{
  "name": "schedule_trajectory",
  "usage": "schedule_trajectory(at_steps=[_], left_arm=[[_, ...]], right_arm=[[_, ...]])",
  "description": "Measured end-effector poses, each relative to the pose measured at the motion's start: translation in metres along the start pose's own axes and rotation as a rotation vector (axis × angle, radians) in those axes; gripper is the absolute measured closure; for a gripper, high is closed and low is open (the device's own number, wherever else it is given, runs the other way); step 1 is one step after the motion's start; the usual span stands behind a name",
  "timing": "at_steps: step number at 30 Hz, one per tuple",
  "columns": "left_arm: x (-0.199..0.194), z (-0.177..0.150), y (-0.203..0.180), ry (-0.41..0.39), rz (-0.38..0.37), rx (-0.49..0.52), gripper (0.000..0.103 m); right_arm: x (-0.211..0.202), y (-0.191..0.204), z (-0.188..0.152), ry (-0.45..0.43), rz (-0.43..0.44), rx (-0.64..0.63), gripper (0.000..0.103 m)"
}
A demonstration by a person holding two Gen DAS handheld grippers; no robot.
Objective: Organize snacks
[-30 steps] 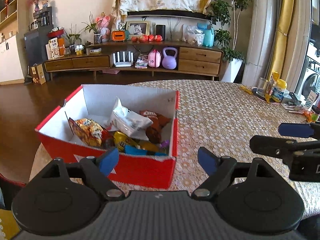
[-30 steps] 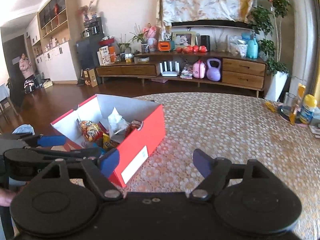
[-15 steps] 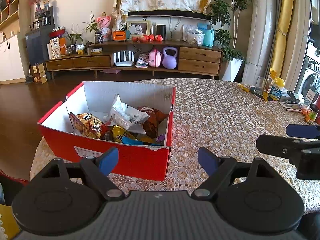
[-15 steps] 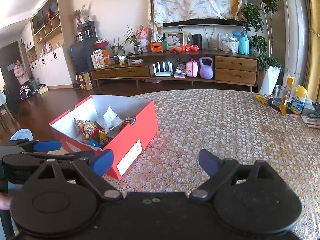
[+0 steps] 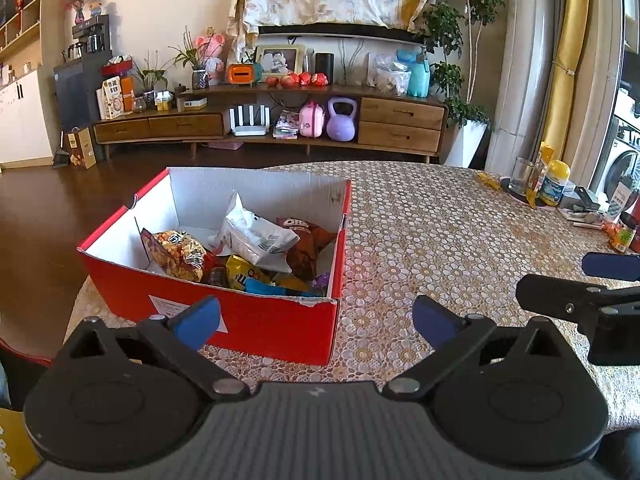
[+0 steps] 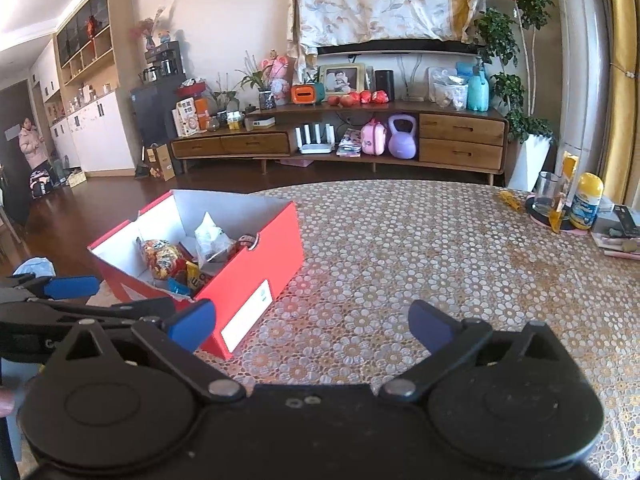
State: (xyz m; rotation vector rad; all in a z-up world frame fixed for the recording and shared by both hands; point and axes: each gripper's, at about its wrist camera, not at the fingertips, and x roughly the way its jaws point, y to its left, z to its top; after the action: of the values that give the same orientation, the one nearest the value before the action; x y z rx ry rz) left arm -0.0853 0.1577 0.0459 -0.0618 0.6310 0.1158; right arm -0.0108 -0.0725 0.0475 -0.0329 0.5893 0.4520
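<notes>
- surface (image 5: 460, 232): patterned cloth, bare at centre; drinks and clutter parked at 2 o'clock, out of the work zone.
- box (image 5: 256, 320): red, open-topped, at 10 o'clock near the edge; serves as the snack bin.
- snacks (image 5: 256, 236): all piled inside the box, none loose outside, so sorting looks done.
- left gripper (image 5: 316, 316): released, empty, hovers just short of the box.
- right gripper (image 6: 312, 322): released, empty, over bare cloth, box at its 10 o'clock.

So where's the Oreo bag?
In the left wrist view, the Oreo bag lies inside the red box, on its right side, next to the white bag.
</notes>
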Motion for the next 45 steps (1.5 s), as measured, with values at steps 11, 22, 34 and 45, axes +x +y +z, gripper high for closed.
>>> schedule_trajectory(at_steps=[11, 22, 34, 45], left_arm=[[-0.0009, -0.0004, -0.0023, -0.006, 0.029, 0.009, 0.000], [0.0006, -0.0002, -0.0026, 0.004, 0.028, 0.001, 0.000], [0.0017, 0.0000, -0.0036, 0.003, 0.034, 0.008, 0.000], [0.0019, 0.0000, -0.0033, 0.004, 0.032, 0.013, 0.000]], right_arm=[[-0.0002, -0.0024, 0.0023, -0.003, -0.011, 0.007, 0.000], [0.0002, -0.0030, 0.0021, -0.001, -0.011, 0.008, 0.000], [0.0014, -0.0030, 0.0016, 0.001, -0.011, 0.010, 0.000], [0.0022, -0.0014, 0.0010, 0.002, -0.009, 0.011, 0.000]])
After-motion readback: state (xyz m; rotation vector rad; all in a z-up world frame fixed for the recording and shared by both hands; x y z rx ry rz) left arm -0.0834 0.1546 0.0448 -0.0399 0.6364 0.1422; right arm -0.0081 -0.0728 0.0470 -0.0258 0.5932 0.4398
